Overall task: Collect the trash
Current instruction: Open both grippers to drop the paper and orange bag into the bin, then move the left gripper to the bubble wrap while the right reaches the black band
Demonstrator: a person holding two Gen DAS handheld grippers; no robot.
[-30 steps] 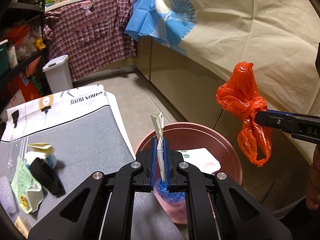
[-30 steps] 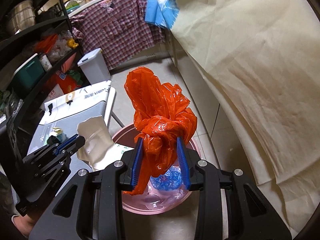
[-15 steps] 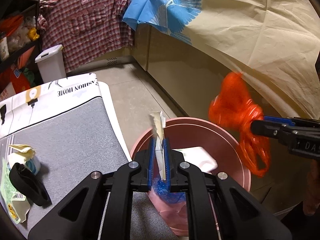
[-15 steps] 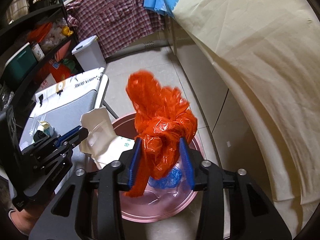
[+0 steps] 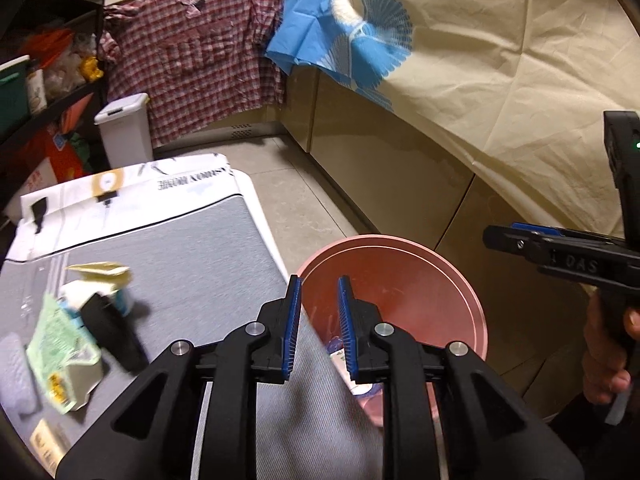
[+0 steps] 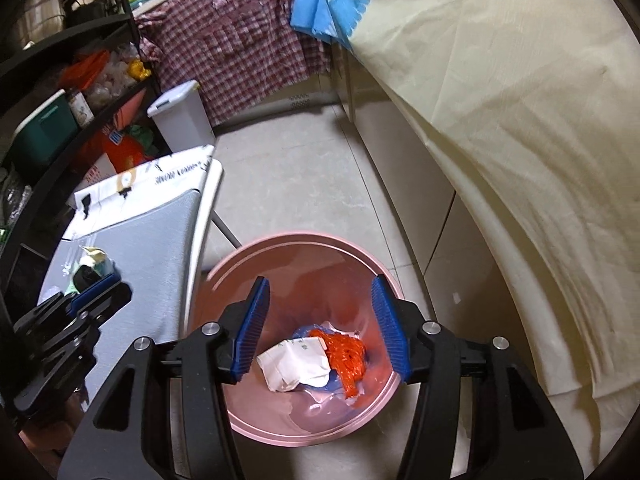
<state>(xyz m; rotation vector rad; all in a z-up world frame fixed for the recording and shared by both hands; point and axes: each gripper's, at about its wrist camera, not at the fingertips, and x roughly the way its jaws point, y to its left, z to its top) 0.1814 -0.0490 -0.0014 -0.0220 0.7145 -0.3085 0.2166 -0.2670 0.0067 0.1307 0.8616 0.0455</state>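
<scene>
The right gripper (image 6: 320,326) hung above the pink bin (image 6: 280,240), its jaws opening wide with nothing between them. Straight below, on the bin's bottom, lay the orange bag (image 6: 347,354), touching a crumpled white wrapper (image 6: 294,366) on its left, with a bit of blue plastic (image 6: 300,334) showing behind both. The left gripper (image 5: 318,316) was lower and to the left, over the line where the table (image 5: 180,252) met the bin's rim; its jaws were opening too, narrower than the other pair, and held nothing. Through the gap between its blue pads only the grey table cover and the inner wall of the bin could be seen. In the left view the right gripper came in from the right edge, level over the far side of the bin, with a hand (image 5: 608,344) around its grip. More trash remained on the table near its left end: a green packet (image 5: 56,352), a black thing (image 5: 112,336) lying across it, a small white and blue cup (image 5: 116,300) and a folded yellowish paper (image 5: 100,270), all close together and touching. A white lidded bin (image 5: 124,132) stood on the floor beyond the table, under a checked shirt (image 5: 192,60) draped from the counter. A cream sheet (image 6: 500,120) covered the cabinets to the right.
</scene>
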